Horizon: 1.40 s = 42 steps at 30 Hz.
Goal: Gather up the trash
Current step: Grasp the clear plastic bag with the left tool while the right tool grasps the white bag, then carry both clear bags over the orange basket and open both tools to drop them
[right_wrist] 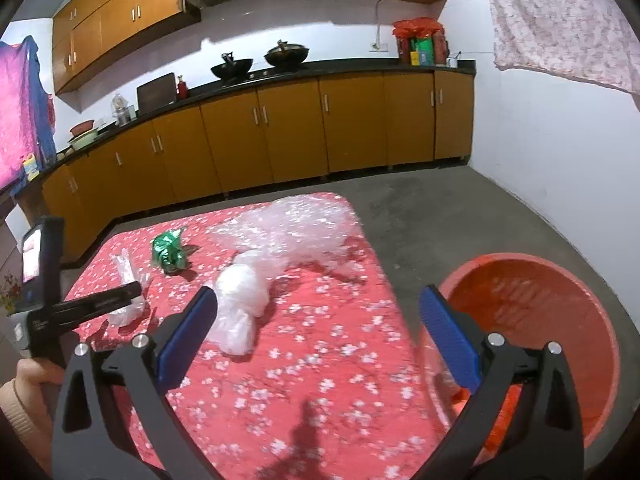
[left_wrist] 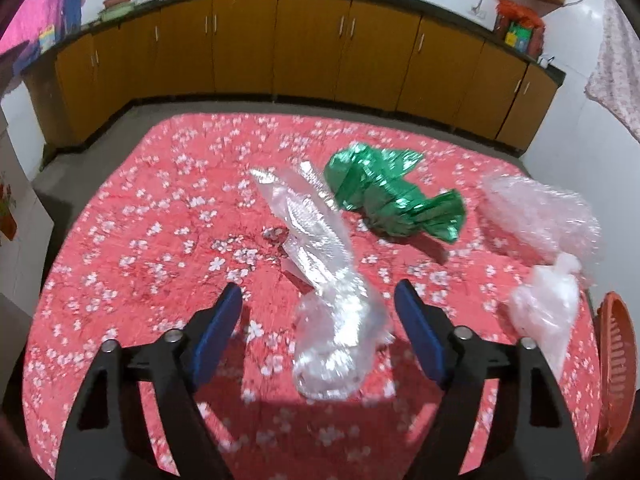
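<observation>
The left gripper (left_wrist: 318, 300) stands with its blue-padded jaws apart, a crumpled clear plastic wrapper (left_wrist: 332, 320) lying between them on the red floral-print cloth (left_wrist: 140, 240); the pads do not press on it. Just beyond that wrapper lies a crinkled green foil wrapper (left_wrist: 384, 196), and off to the right of the jaws sit a small knotted clear plastic bag (left_wrist: 548, 312) and, farther out, a loose heap of clear bubble wrap (left_wrist: 540, 212). The right gripper (right_wrist: 320, 312) also has its jaws wide apart with nothing between them, hanging over the near right part of the cloth. Just ahead of its left pad lies the knotted bag, with the bubble wrap beyond it. Beside its right pad, on the grey floor (right_wrist: 460, 216) against the cloth's edge, stands a round red plastic basin (right_wrist: 576, 292); its contents are too blurred to tell. To the far left a hand (right_wrist: 36, 376) holds the other gripper.
</observation>
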Tool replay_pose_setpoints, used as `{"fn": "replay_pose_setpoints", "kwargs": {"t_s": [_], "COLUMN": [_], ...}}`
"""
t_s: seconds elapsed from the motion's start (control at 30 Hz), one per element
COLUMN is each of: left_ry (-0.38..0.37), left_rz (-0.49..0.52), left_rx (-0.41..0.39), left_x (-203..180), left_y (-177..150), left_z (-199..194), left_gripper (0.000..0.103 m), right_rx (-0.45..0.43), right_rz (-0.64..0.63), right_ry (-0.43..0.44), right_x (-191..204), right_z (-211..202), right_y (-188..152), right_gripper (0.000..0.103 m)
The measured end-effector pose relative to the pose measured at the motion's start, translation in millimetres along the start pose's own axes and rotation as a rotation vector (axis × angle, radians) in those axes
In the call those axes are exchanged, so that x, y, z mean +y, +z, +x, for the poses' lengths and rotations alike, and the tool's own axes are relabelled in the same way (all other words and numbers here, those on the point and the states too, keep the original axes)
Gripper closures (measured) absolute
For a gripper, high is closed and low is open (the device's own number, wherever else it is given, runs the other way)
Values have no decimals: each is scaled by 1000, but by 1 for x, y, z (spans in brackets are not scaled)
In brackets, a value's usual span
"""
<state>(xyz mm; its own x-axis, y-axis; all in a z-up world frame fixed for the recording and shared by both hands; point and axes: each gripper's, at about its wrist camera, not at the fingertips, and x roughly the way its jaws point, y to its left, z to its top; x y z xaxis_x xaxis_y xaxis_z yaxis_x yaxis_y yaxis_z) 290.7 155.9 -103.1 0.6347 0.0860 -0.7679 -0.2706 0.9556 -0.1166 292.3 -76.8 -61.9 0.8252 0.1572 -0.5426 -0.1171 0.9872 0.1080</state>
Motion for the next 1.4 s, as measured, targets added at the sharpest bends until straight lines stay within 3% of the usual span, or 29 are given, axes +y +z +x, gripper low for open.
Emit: {"fn": "replay_pose_setpoints", "kwargs": {"t_s": [0.07,0.13,0.23,0.4,0.63,0.83,0.9,0.93,1.0,1.1,1.4], "left_ry": [-11,-3,-32,-19,6,6,1,-2,-7,-21,-75], "left_rz": [-14,-11,-11,23,19,1,-3,-2,4,17,68], "left_rx": [21,22,25,-19,-45,-51,-53,-55,-62,-76,-118], "left_x": [2,5,12,33,57,66,65,64,63,56,22], "left_y": [2,3,3,-3,-8,-11,-13,-13,-15,-15,-19], "left_z": [8,10,7,-9,-25,-30,-32,-33,-38,-44,-77], "left_gripper": [39,58,67,69,69,69,69,69,69,69,69], "right_rx": [7,18,43,115,204,257,282,297,296,279,216], "right_rz": [-11,-23,-35,-36,-38,-81,-101,-105,-110,-109,-95], "right_ry": [10,23,47,67,-5,13,29,40,45,69,102], "right_x": [8,17,31,53,71,84,87,87,85,81,49], "right_z": [6,13,26,59,106,125,130,133,129,114,42], "right_y": [0,-1,-1,-2,-6,-5,-6,-7,-9,-12,-14], "right_gripper": [4,4,4,5,6,23,44,49,58,61,62]}}
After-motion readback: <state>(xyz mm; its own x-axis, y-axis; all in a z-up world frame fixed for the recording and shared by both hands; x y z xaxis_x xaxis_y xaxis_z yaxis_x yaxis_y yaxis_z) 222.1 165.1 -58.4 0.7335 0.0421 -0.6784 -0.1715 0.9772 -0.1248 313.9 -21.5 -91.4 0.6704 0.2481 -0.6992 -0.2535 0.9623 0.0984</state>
